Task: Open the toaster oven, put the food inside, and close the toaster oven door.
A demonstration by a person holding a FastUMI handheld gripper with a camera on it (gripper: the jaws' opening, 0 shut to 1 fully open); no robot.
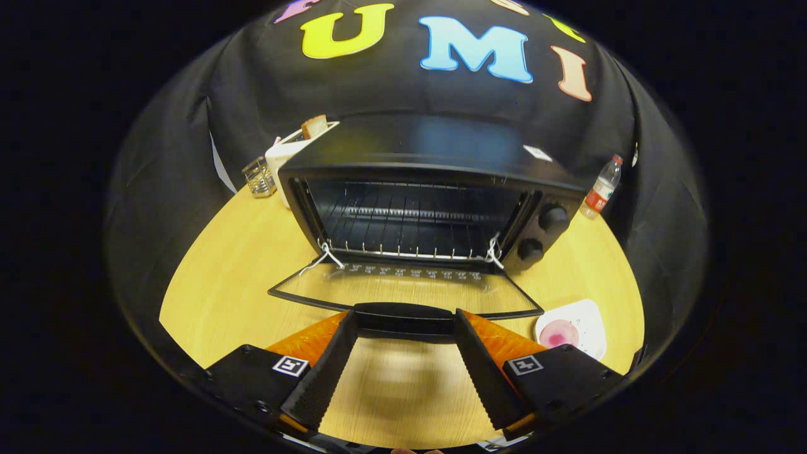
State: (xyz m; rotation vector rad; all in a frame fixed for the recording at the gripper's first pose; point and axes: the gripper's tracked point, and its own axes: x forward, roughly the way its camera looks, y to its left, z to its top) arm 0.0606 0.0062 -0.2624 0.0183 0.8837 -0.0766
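The black toaster oven [435, 157] stands on the wooden table [233, 265] with its glass door [403, 287] folded down flat toward me. Inside, a wire rack [410, 224] is bare. The door's dark handle [403, 313] lies right at my fingertips, spanning the gap between them. My gripper [403, 320] is open, its fingers spread wide and nothing pinched between them. A white plate [589, 318] with a pink piece of food [558, 333] sits to the right of the door, just beyond my right finger.
A white toaster [287, 151] holding a slice of bread [314, 126] stands behind the oven's left side, with a small metal mesh holder [258, 176] beside it. A plastic bottle [602, 188] stands right of the oven. Two knobs [543, 233] face front.
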